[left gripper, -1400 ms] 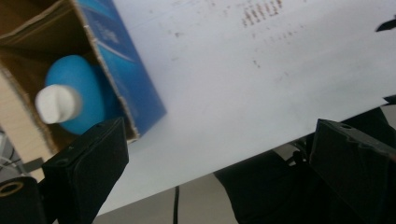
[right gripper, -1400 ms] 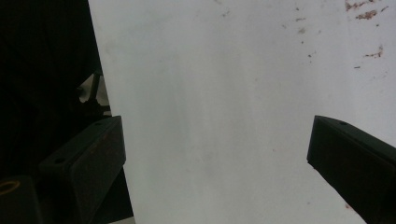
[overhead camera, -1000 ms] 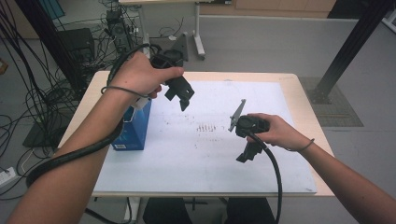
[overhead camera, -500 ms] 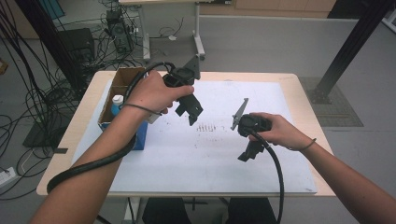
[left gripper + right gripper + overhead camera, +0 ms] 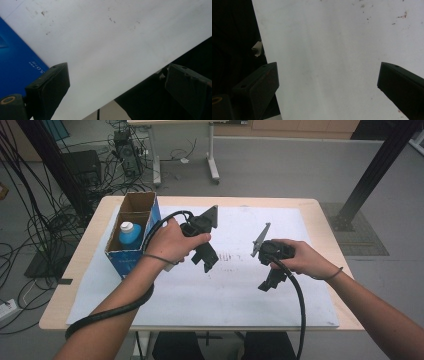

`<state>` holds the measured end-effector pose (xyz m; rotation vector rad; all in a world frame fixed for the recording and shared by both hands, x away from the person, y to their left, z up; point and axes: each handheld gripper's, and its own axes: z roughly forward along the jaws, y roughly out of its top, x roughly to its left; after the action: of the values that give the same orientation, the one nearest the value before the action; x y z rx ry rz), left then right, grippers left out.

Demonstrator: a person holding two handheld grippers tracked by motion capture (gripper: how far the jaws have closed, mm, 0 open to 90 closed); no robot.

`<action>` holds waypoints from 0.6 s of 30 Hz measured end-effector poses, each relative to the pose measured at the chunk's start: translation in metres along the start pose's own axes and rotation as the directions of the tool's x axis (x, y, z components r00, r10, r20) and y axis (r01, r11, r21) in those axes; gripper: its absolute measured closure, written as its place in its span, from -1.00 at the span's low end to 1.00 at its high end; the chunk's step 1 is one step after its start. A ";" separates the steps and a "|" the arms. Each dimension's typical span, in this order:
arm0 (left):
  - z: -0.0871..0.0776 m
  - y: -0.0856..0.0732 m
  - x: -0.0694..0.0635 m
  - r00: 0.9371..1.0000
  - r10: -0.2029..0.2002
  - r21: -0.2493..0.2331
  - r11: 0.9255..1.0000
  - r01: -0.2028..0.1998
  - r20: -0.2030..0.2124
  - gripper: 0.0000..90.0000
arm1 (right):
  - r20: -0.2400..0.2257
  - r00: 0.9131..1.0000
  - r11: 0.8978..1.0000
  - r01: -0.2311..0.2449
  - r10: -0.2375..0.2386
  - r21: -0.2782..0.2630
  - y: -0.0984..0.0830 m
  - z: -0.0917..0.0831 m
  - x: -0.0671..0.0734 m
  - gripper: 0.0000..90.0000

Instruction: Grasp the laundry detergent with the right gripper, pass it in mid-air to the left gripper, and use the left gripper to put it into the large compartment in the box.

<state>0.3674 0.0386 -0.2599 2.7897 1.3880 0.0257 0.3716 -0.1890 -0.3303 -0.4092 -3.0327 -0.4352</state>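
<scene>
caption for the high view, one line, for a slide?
Person holds left gripper and right gripper, both open and empty, above a white sheet; blue box at left.

This looks like a lab or robotics test room. A plain wooden table [image 5: 80, 265] carries a stained white sheet [image 5: 280, 300] as its work surface. On the grey floor at the far left, bundles of black cables [image 5: 30, 205] run around dark electronic boxes [image 5: 82, 165]. A wheeled desk frame [image 5: 212, 167] stands beyond, and a black metal post [image 5: 372, 170] rises at the far right.
</scene>
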 end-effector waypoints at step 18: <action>0.019 -0.007 -0.002 1.000 -0.011 0.009 1.000 0.010 0.023 -0.87 | 0.006 1.000 1.000 0.000 0.000 0.001 0.001 -0.002 0.002 -0.92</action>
<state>0.3612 0.0410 -0.2789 2.7802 1.4011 -0.0132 0.3704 -0.1880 -0.3275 -0.4114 -3.0388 -0.4336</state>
